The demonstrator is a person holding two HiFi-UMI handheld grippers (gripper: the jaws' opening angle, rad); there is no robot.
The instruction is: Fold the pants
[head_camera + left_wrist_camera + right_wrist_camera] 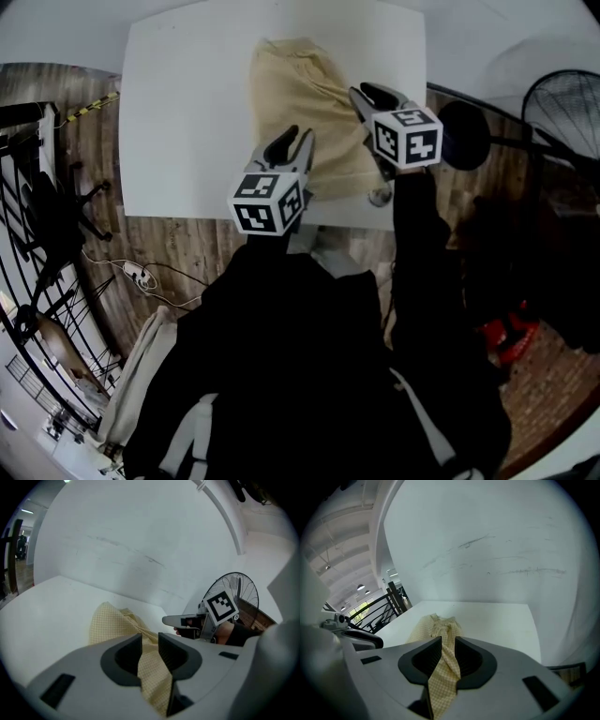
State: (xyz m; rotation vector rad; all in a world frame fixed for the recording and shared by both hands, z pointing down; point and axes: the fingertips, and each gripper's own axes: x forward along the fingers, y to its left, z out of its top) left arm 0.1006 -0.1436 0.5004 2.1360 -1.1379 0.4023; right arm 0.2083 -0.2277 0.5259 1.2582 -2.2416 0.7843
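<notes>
Where the pale yellow pants (298, 94) lay bunched on the white table (187, 112), upper centre of the head view, their near edge was taken up by both claws.

Left claw (292, 142): in the left gripper view its jaws stood almost together, with a narrow strip of finely checked cloth pinched between them. The cloth ran up from the jaws to the heap in the lower middle of that frame.

Right claw (373, 96): in the right gripper view it was closed the same way on a twisted band of the same cloth, which led off to the heap at frame centre.

The two claws sat near each other, the right one further up the frame in the head view.

Handling, as a judgement:
- The fabric is thin, light and limp, with no stiffness to help a fold.
- It should sag between two grips and drape wherever it is let down.
- It is not fragile.
- A pinch this narrow could slip if pulled hard.
- The best hold is likely two corners of one end, drawn apart so the edge goes taut.
- I could not tell whether the held end was waist or hem.

Containers: none showed in any view, so there were no contents to note. A fan (562, 112) stood off the table at the right edge.
</notes>
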